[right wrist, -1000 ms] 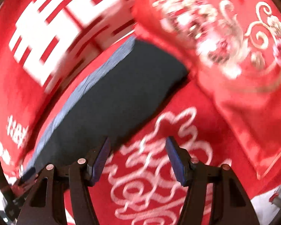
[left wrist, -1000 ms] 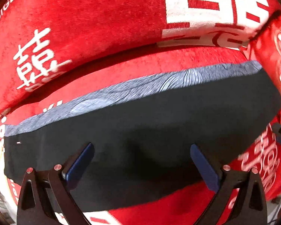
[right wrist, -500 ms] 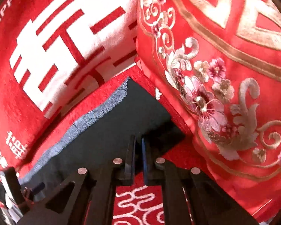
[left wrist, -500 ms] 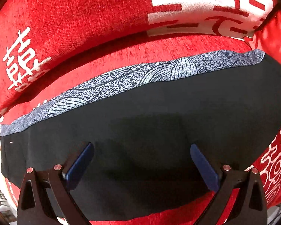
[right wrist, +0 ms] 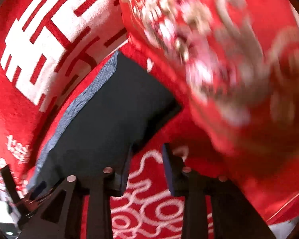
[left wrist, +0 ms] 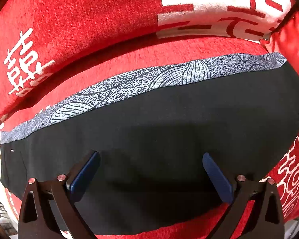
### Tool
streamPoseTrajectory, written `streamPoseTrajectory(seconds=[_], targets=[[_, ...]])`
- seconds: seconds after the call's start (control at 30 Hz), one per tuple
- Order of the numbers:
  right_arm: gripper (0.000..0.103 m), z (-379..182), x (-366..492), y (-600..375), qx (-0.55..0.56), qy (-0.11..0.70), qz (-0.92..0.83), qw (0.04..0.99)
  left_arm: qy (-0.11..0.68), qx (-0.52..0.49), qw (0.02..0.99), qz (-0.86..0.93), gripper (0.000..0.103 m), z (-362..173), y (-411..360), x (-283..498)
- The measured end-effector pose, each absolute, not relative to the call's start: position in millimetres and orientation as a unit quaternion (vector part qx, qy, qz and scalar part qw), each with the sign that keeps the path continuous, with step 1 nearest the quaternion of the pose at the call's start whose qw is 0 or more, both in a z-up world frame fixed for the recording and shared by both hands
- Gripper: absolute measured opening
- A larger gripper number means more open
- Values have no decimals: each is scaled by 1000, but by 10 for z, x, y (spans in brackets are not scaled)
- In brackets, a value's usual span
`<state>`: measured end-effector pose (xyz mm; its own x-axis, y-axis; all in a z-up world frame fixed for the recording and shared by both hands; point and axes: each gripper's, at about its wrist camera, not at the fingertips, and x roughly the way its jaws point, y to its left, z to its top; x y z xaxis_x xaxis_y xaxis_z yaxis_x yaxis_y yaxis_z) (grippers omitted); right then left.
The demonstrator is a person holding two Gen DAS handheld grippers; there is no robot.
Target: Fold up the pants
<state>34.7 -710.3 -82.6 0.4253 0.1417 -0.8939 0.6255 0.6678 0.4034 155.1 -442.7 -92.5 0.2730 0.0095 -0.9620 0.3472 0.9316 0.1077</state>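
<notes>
- Black pants (left wrist: 169, 139) lie flat in a long folded band on the red sofa seat (left wrist: 159, 53), with a grey patterned strip (left wrist: 141, 83) running along their far edge, next to the backrest.
- Seen from my right wrist, the same pants (right wrist: 113, 115) end in a square corner close to the embroidered red cushion (right wrist: 219, 59), which is blurred.
- My left gripper (left wrist: 150, 171) hangs over the middle of the pants with its blue-padded fingers (left wrist: 83, 177) spread wide, nothing between them; I cannot tell whether the tips touch the cloth.
- My right gripper (right wrist: 145, 169) is at the near edge of the pants by that corner, fingers (right wrist: 167, 171) parted to a narrow gap, gripping nothing; red seat fabric with white swirls (right wrist: 149, 209) shows through the gap.
- Behind the pants stands the red backrest with large white characters (left wrist: 209, 4), and a smaller white character (left wrist: 24, 63) towards its left end.
</notes>
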Motion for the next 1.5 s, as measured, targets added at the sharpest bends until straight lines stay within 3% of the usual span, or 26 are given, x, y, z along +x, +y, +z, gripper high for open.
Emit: streamPoseTrajectory(seconds=[0.2,0.33,0.7,1.03,1.43,1.5], targets=[[38,-968,156,-6967,448,491,-126,736,594,150,782,-110,103,-947,-4415,1589],[49,-954,102,-6930,459,476,-113,741,593,148,784,-108,103,-947,-4407,1589],[55,-984,121,-6910,465,458,-96,751,593,143,786,-104,103,-969,-4365,1631],[55,-1047,66,-6970,485,430,-82,757,592,142,787,-102,103,-970,-4367,1629],[57,-1171,283,-7063,529,340,-91,772,590,136,790,-99,103,-975,-4317,1646],[41,-1190,396,-7091,535,353,-95,762,594,134,786,-104,103,-964,-4292,1674]])
